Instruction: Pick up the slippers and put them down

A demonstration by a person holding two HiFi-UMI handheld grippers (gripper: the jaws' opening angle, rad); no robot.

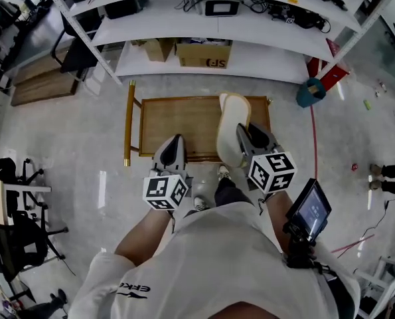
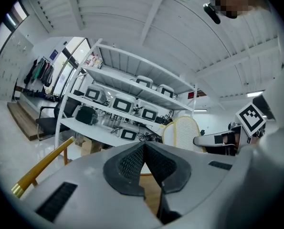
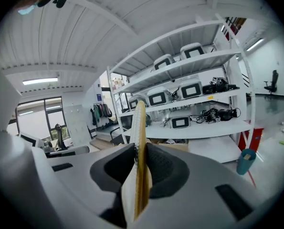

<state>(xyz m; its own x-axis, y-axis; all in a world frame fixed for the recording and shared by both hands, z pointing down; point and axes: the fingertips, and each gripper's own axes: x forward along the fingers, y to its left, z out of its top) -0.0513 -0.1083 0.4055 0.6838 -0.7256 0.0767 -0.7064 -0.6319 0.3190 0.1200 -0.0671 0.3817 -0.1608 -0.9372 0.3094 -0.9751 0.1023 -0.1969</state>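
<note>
A cream slipper (image 1: 231, 126) with a tan rim stands on edge above the wooden table (image 1: 184, 119), and my right gripper (image 1: 245, 133) is shut on its sole. In the right gripper view the slipper (image 3: 140, 128) rises thin and upright between the dark pads (image 3: 166, 168). My left gripper (image 1: 174, 142) hangs beside it to the left, shut with nothing in it. Its pads (image 2: 130, 162) meet at the tip in the left gripper view, where the slipper (image 2: 184, 130) and right gripper (image 2: 217, 140) show to the right. No second slipper is visible.
White shelves (image 1: 250, 57) with monitors, cables and a cardboard box (image 1: 204, 53) stand behind the table. A yellow rail (image 1: 129, 121) runs along the table's left side. A teal bin (image 1: 310, 92) sits at right, office chairs (image 1: 14, 171) at left, another person's feet (image 1: 388, 178) far right.
</note>
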